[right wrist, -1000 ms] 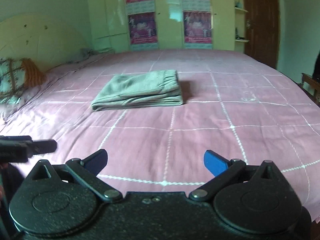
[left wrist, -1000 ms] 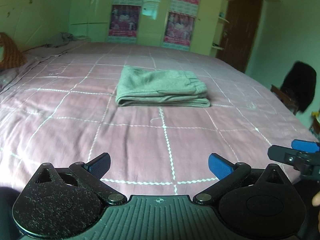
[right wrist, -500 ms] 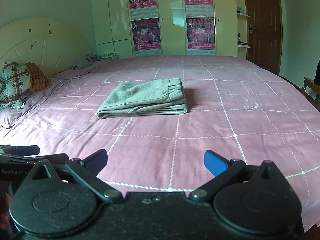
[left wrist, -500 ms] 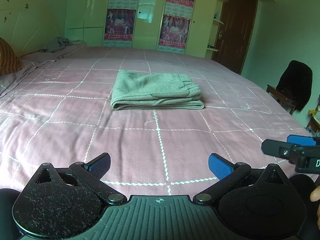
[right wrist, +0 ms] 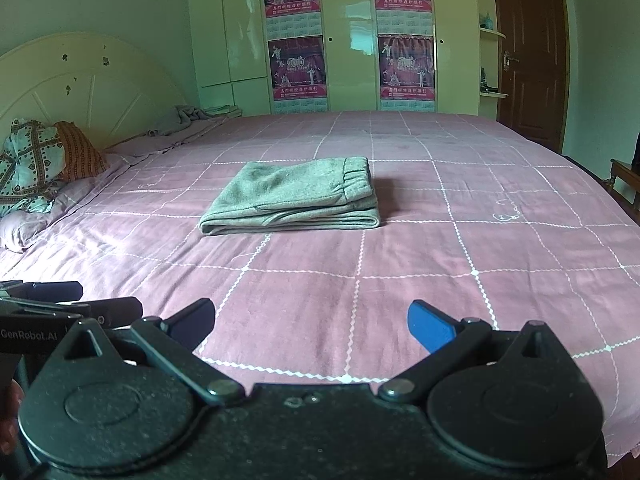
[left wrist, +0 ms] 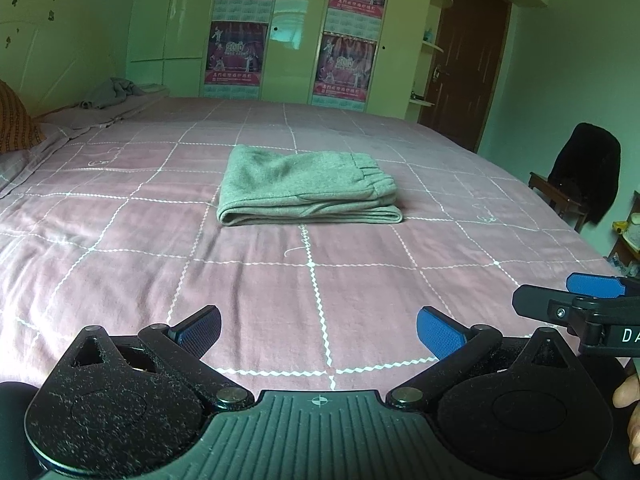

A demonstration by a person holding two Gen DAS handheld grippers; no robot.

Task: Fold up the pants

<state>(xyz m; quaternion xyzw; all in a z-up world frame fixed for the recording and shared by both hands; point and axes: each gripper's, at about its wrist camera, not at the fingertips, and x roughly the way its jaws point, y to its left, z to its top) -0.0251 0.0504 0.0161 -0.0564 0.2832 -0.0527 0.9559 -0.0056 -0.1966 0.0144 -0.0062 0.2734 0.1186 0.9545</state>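
Over on the left, the left gripper (left wrist: 318, 330) hangs above the near edge of the bed (left wrist: 120, 280), jaws spread wide and holding nothing. Centre stage, one pair of grey pants (left wrist: 306, 188) lies folded into a neat stack mid-bed, well apart from both tools, elastic waistband to the right. Soft, light, floppy cloth by the look of it; best pinched at the thick folded edge or the waistband. On the right, the right gripper (right wrist: 312, 326), jaws equally wide, empty. Two grippers, one garment.
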